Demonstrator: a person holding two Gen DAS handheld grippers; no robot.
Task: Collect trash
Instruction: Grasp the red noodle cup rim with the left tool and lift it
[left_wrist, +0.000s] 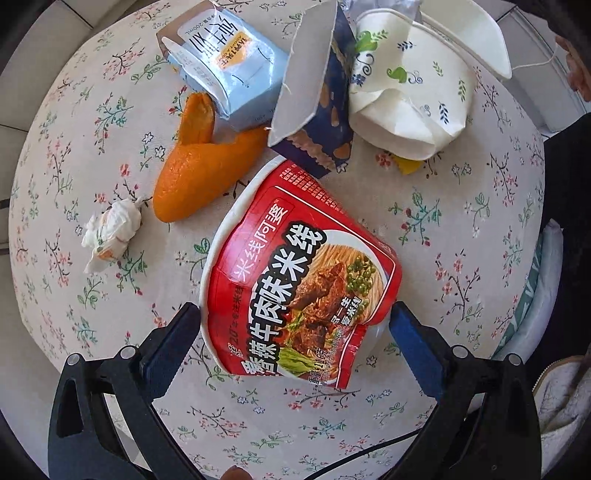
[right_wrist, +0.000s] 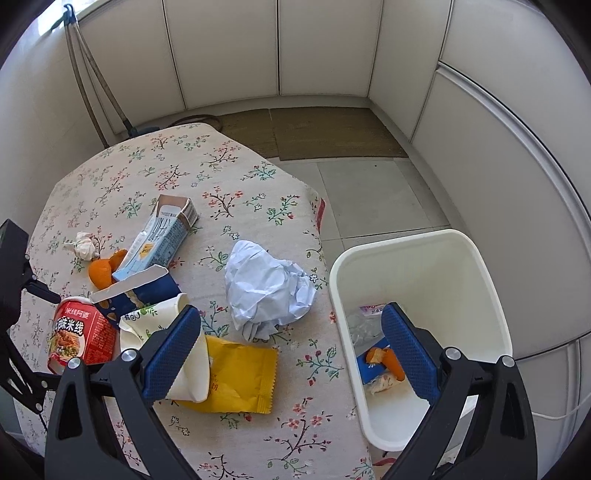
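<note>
While straddling the red noodle cup (left_wrist: 295, 273), left gripper (left_wrist: 295, 336) jaws wide, gripping nothing; right gripper (right_wrist: 291, 354) likewise open, empty

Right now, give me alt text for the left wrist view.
The left gripper points down with its fingers open on either side of a red noodle cup lying on a floral tablecloth. Beyond it lie orange peel, a milk carton and a crushed paper cup.
</note>
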